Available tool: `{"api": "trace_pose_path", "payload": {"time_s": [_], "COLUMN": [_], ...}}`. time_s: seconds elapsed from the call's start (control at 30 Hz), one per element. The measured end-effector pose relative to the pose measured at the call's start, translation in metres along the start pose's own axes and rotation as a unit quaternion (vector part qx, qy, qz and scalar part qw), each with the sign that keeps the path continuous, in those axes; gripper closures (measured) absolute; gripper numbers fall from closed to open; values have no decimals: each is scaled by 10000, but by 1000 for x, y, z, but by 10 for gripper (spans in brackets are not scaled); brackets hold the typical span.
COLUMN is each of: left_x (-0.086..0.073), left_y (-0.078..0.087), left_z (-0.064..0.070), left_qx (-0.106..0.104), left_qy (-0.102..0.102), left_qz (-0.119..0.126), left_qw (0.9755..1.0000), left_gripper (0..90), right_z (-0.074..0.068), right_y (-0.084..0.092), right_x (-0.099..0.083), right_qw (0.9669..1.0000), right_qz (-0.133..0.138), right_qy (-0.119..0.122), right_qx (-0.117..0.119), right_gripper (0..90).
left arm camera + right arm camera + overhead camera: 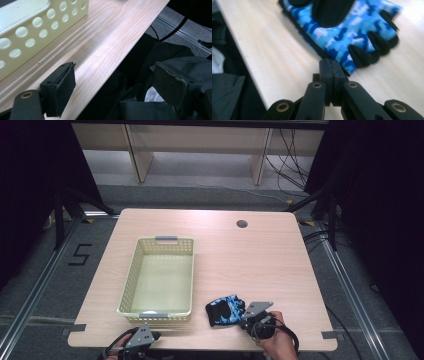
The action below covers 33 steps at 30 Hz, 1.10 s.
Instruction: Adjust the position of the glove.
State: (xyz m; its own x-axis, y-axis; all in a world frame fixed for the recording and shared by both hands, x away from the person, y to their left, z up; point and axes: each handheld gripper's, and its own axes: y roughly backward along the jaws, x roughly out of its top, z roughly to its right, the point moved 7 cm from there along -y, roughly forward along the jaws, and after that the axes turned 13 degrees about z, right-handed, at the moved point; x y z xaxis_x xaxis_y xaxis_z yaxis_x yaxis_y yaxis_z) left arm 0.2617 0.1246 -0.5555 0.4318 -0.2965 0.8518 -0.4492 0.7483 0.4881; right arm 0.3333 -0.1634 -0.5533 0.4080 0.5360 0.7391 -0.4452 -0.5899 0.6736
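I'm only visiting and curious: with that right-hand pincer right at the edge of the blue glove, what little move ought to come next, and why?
Probably a short lift. The right gripper looks shut at the corner of the blue glove, which lies flat on the table. Whether it truly pinches fabric is hard to tell, so raising it slightly would test the hold before carrying it left to the basket.

The high view looks forward and down over the whole table (250, 255). The left gripper view sits low at the near edge beside the basket (37, 27); the right gripper view looks closely at the glove (342, 32), also in the high view.
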Motion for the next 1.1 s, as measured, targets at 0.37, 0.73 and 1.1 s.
{"api": "trace_pose_path", "payload": {"time_s": [0.37, 0.73, 1.1], "left_x": [4, 6, 6], "left_y": [-10, -12, -11], "left_z": [9, 7, 2], "left_qx": [-173, -129, -82], "left_qy": [200, 263, 59], "left_qz": [84, 117, 65], "left_qw": [9996, 9995, 9999], "left_gripper": [232, 232, 231], "right_z": [32, 56, 58], "right_y": [14, -5, -39], "right_x": [10, 27, 35], "right_qw": [9978, 9848, 9900], "right_qz": [504, 898, 324], "right_qy": [-368, -1408, -1365], "right_qx": [-213, -485, -121], "right_gripper": [800, 482, 523]}}
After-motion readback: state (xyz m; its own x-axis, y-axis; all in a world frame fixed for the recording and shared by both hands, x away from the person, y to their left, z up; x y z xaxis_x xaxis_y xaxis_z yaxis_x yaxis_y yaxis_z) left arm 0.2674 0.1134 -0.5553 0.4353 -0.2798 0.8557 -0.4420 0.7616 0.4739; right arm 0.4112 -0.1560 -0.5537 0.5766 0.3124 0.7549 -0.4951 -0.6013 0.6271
